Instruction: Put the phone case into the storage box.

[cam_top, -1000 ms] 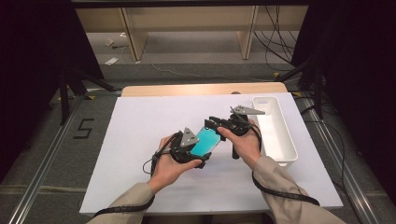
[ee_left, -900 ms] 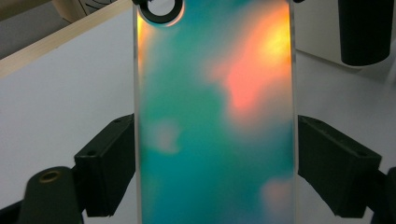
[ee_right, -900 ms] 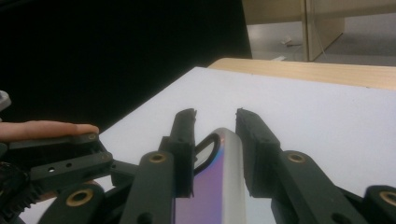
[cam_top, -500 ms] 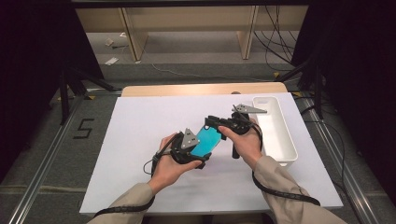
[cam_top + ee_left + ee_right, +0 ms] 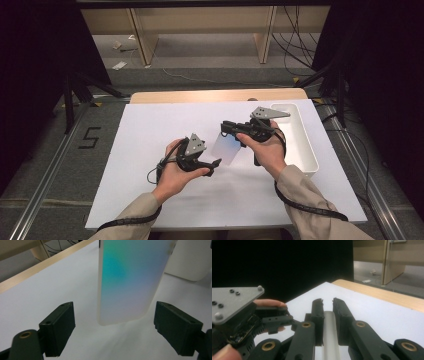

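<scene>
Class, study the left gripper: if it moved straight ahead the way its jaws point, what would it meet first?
Most likely the phone case, hanging upright between the left gripper's open jaws, ahead of them; depth is uncertain.

high view: up above the person's side, looking forward and down over the whole desk [image 5: 150,200].
left hand-held gripper view: low, super close, along its jaws, facing the phone case [image 5: 130,280].
right hand-held gripper view: close, along its jaws, clamped on that case [image 5: 329,332].
shared: desk, case.
</scene>
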`<state>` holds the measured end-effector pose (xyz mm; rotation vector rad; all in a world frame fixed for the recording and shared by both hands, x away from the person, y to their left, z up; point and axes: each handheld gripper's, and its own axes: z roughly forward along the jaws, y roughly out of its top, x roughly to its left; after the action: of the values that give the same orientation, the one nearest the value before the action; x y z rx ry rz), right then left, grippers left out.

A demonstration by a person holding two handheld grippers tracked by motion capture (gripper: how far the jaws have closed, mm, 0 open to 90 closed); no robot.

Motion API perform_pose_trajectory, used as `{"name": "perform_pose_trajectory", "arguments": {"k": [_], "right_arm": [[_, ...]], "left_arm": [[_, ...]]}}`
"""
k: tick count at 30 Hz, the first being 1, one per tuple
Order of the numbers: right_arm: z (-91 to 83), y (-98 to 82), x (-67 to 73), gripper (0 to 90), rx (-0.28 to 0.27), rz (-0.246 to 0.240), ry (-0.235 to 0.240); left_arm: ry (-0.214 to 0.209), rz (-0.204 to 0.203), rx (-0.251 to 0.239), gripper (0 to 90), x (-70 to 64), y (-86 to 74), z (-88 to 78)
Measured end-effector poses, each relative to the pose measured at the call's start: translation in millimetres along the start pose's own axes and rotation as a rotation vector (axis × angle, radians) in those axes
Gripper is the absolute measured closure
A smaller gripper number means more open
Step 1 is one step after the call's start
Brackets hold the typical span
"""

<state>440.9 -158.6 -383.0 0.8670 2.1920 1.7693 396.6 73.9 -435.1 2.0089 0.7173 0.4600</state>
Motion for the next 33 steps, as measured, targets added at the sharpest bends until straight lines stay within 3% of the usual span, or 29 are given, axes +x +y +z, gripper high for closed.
{"name": "perform_pose_trajectory", "arguments": {"k": [3, 7, 10, 22, 33], "right_arm": [[-4.0, 4.0, -0.3, 80.4, 0.018, -0.057, 0.013], [-8.0, 9.1, -1.4, 80.2, 0.061, -0.126, 0.078], [-10.1, 10.2, -1.6, 80.2, 0.081, -0.168, 0.094], [-10.2, 10.9, 0.7, 80.2, 0.153, -0.233, 0.195], [-10.6, 12.3, 3.4, 80.2, 0.186, -0.268, 0.247]], "left_arm": [[-0.024, -0.006, -0.011, 15.7, 1.6, -1.5, -1.1], [-0.045, -0.007, -0.015, 15.8, 1.7, -3.1, -1.3], [-0.062, -0.008, -0.021, 16.6, 1.1, -4.4, -1.3], [-0.081, 0.013, -0.02, 17.9, 0.3, -4.9, -1.8], [-0.101, 0.025, 0.004, 17.7, 3.9, -9.9, -2.0]]}}
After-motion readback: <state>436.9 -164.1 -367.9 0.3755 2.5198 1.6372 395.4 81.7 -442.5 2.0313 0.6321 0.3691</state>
